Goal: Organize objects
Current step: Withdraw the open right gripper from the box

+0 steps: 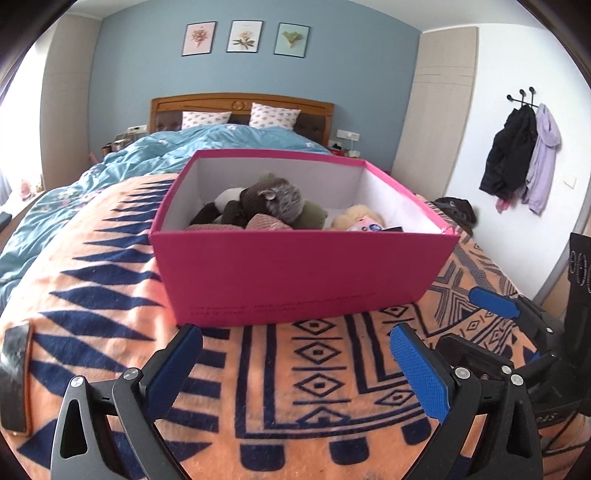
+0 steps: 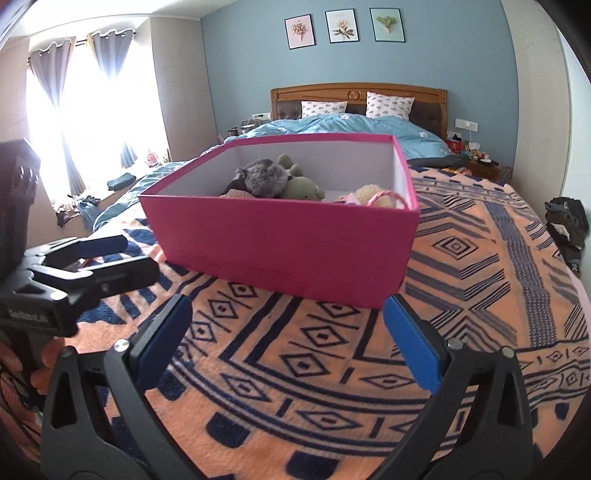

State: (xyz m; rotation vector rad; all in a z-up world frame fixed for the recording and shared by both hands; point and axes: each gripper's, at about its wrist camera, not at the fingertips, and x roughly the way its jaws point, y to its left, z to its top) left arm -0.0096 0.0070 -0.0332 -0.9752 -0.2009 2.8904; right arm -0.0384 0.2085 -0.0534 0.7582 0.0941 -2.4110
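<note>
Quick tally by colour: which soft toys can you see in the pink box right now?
Grey-brown furry plush toy: 1
Olive-green plush toy: 1
Cream fluffy plush toy: 1
Total: 3 visible in the pink cardboard box; others may be hidden below the rim.

One pink box (image 1: 295,273) sits just ahead of the tool on one patterned orange blanket (image 1: 258,387). Inside the box are several soft toys, at least four: one grey-brown furry one (image 1: 269,199), one green one (image 1: 312,218), one cream one (image 1: 352,219) and one pinkish knitted one (image 1: 266,223). Farther ahead are two pillows (image 1: 275,115), and above them three framed flower pictures (image 1: 245,36). To the right, two garments (image 1: 509,155) hang from hooks. One dark flat thing (image 1: 14,373) lies at left.
</note>
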